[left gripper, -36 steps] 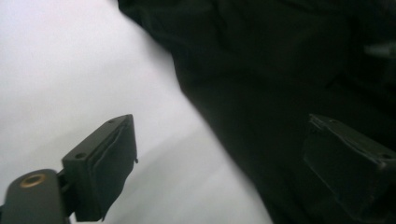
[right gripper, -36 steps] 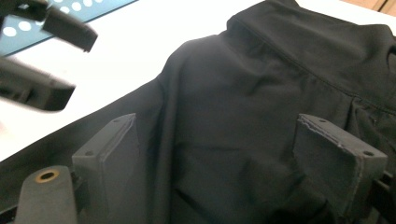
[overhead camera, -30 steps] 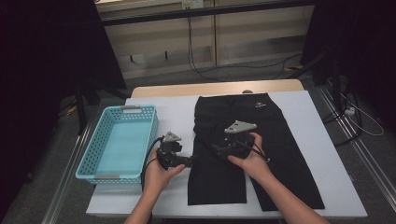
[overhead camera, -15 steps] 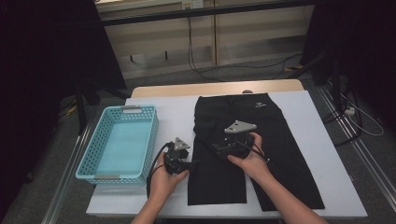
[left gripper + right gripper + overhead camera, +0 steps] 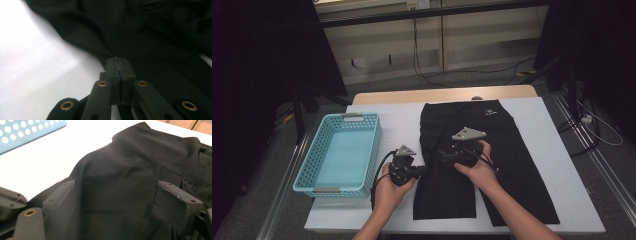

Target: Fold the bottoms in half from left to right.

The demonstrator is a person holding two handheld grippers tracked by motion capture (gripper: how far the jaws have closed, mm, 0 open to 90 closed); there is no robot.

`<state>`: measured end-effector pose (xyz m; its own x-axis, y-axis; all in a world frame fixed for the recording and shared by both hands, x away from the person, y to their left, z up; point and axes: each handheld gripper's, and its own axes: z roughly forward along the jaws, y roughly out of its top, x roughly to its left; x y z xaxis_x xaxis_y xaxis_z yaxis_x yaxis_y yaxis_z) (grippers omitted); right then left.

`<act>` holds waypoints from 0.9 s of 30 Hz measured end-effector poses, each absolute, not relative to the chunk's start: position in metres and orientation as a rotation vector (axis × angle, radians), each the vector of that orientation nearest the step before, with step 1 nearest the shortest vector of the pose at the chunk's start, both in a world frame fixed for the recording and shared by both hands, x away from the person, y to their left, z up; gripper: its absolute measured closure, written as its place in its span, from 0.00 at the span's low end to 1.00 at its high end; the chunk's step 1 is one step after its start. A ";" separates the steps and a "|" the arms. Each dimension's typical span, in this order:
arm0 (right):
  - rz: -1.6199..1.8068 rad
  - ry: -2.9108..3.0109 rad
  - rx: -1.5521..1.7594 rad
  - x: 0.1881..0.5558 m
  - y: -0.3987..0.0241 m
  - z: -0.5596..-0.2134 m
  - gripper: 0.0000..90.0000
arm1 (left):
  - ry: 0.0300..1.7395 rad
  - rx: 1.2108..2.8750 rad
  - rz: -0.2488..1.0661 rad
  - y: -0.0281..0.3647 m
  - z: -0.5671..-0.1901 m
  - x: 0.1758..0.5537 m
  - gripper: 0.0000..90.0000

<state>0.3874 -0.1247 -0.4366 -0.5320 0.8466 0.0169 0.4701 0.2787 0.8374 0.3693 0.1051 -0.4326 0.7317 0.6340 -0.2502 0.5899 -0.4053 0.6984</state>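
Note:
A black pair of shorts (image 5: pixel 512 145) lies flat on the white table (image 5: pixel 397 120), waistband toward the far edge. My left gripper (image 5: pixel 421 171) is at the left hem of the near leg. Its jaws have just been closing, and in the left gripper view they are shut (image 5: pixel 120 67) with the edge of the black fabric (image 5: pixel 150 32) pinched between the pads. My right gripper (image 5: pixel 444 155) rests on the middle of the shorts and points left. In the right gripper view its jaws (image 5: pixel 118 195) stand wide open over the cloth (image 5: pixel 140 157), pads apart.
A light blue plastic basket (image 5: pixel 377 145) stands on the table to the left of the shorts; a corner of this basket (image 5: pixel 25 130) is in the right gripper view. Bare white table (image 5: pixel 37 62) lies between basket and shorts. Cables run on the floor beyond the table.
The left gripper has shifted slightly right to the hem of the shorts and its jaws have closed on the fabric. The right hand and gripper have stayed put.

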 end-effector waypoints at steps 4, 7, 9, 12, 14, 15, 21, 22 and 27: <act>1.177 2.114 1.194 0.393 -0.124 -0.434 0.19 | 0.897 2.094 0.057 0.103 -0.429 0.368 0.98; 1.190 2.114 1.199 0.397 -0.120 -0.433 0.19 | 0.889 2.088 0.056 0.103 -0.429 0.368 0.98; 1.205 2.112 1.206 0.400 -0.117 -0.435 0.19 | 0.890 2.074 0.054 0.103 -0.428 0.368 0.98; 1.209 2.119 1.216 0.405 -0.111 -0.437 0.19 | 0.879 2.064 0.049 0.103 -0.427 0.368 0.98; 1.214 2.120 1.220 0.407 -0.107 -0.437 0.19 | 0.874 2.059 0.041 0.102 -0.427 0.367 0.98; 1.219 2.123 1.229 0.409 -0.104 -0.438 0.21 | 0.869 2.060 0.041 0.101 -0.428 0.367 0.98; 1.211 2.186 1.248 0.419 -0.091 -0.445 0.29 | 0.853 2.049 0.041 0.099 -0.427 0.366 0.98; 1.209 2.194 1.260 0.421 -0.089 -0.447 0.31 | 0.856 2.050 0.043 0.099 -0.427 0.366 0.98; 1.186 2.243 1.219 0.428 -0.084 -0.452 0.65 | 0.854 2.049 0.034 0.100 -0.427 0.366 0.98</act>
<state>0.4284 -0.0837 -0.4521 -0.5821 0.8070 0.0995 0.5368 0.2895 0.7925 0.3662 0.0996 -0.4272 0.7623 0.5817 -0.2837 0.5574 -0.3674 0.7445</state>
